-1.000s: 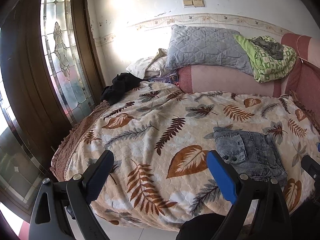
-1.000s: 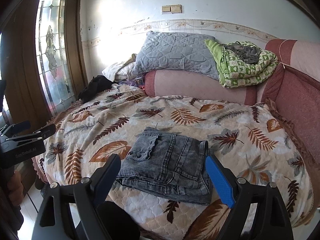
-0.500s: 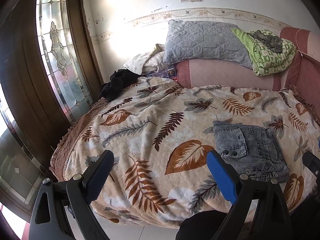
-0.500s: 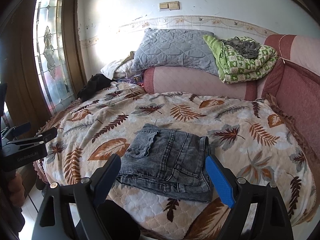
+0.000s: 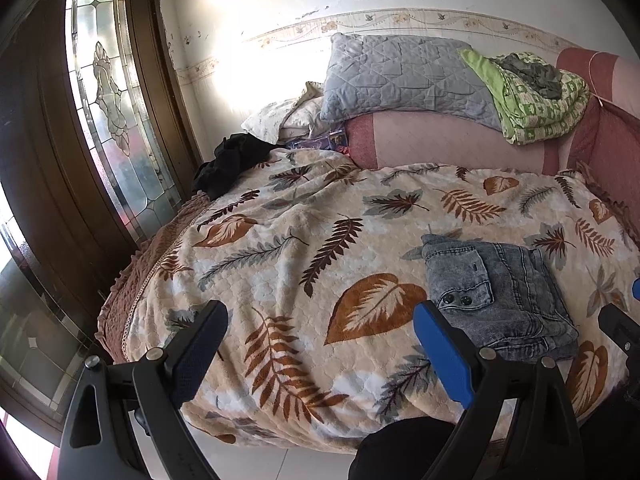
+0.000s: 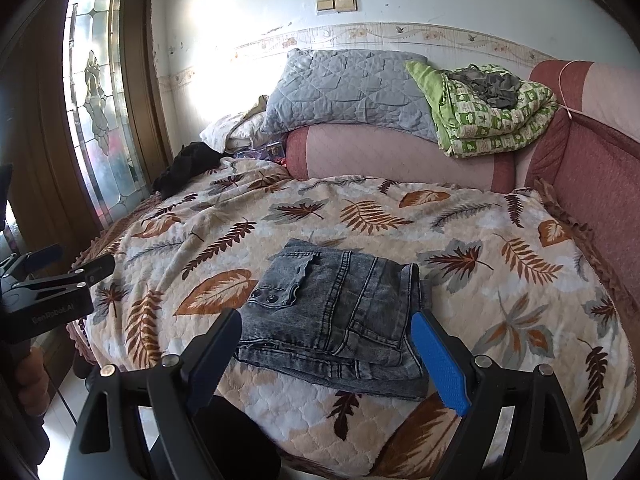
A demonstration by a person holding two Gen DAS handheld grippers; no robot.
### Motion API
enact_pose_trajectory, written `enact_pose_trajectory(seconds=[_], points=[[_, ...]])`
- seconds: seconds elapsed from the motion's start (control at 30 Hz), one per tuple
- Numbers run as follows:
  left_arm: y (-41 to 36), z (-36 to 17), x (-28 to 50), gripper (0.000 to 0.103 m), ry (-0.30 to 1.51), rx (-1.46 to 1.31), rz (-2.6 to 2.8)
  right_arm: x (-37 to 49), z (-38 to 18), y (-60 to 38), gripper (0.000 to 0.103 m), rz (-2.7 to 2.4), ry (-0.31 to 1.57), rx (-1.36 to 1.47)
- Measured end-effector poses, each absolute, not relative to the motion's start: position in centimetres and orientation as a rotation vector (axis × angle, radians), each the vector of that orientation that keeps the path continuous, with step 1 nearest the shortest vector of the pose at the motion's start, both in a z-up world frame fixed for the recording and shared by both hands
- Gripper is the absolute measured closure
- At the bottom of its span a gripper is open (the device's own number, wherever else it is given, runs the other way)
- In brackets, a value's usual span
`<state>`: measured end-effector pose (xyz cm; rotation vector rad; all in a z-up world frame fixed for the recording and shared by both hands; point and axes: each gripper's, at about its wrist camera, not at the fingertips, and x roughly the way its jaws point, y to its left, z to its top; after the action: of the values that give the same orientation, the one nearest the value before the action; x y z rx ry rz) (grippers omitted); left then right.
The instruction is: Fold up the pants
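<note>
A pair of grey washed denim pants (image 6: 336, 312) lies folded into a compact rectangle on the leaf-print blanket (image 6: 500, 248), near the bed's front edge. It also shows in the left wrist view (image 5: 500, 292), at the right. My right gripper (image 6: 324, 344) is open and empty, held back just in front of the folded pants. My left gripper (image 5: 320, 332) is open and empty, off to the left of the pants above the blanket (image 5: 280, 248). The left gripper also shows at the left edge of the right wrist view (image 6: 60, 276).
A grey quilted pillow (image 6: 344, 88) and a green patterned quilt (image 6: 488, 116) lie on the pink headboard bolster (image 6: 400, 156). A black garment (image 6: 184, 168) sits at the bed's far left corner. A stained-glass door (image 5: 112, 120) stands on the left. White floor tiles lie below the bed edge.
Both grippers have drawn back slightly and tilted down, so the bed sits a little lower in view. The folded pants have not moved. Both grippers stay open.
</note>
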<state>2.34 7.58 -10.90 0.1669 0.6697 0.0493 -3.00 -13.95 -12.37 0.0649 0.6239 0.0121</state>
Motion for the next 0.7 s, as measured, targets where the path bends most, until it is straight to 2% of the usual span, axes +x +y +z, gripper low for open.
enact_pose_trajectory(seconds=[0.7], points=[[7.51, -11.86, 2.7, 0.009, 0.701, 0.186, 0.045, -2.9, -12.78, -13.34, 0.014, 0.027, 0.641, 0.059]])
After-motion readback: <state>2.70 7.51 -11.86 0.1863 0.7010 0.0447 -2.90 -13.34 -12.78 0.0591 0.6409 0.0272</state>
